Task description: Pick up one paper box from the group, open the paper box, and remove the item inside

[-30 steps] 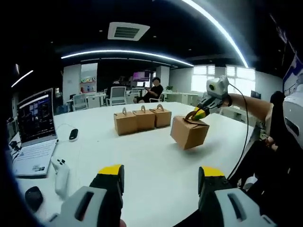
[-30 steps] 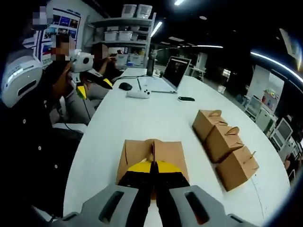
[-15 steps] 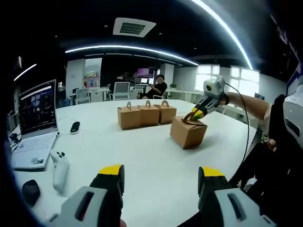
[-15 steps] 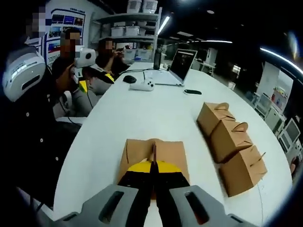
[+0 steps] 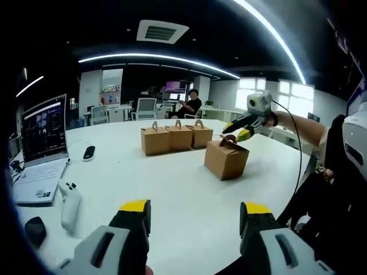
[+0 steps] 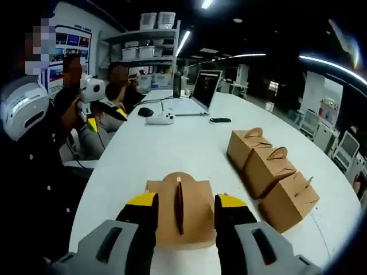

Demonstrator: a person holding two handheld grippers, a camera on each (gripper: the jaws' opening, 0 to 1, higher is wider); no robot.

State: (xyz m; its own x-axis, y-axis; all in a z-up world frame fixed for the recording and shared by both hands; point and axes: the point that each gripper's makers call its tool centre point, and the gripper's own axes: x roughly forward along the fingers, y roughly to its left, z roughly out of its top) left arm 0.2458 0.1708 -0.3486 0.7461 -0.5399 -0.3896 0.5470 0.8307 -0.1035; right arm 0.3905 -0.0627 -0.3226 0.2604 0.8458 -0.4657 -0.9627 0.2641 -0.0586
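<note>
A single brown paper box stands upright on the white table, apart from a row of three like boxes. My right gripper hovers just over its handle with the jaws spread. In the right gripper view the box lies straight below, its handle fold between the open yellow-tipped jaws of the right gripper, which hold nothing. The three boxes sit to the right there. My left gripper stays open and empty over the near table edge, well short of the box; across the table the left gripper shows too.
An open laptop, a white controller, a black mouse and a small dark device lie at the table's left end. A person sits far behind. The holder's sleeve fills the right side.
The right gripper's jaws have opened and let go of the box handle. The box, tilted and raised a second ago, now rests flat on the table. The left gripper stays open.
</note>
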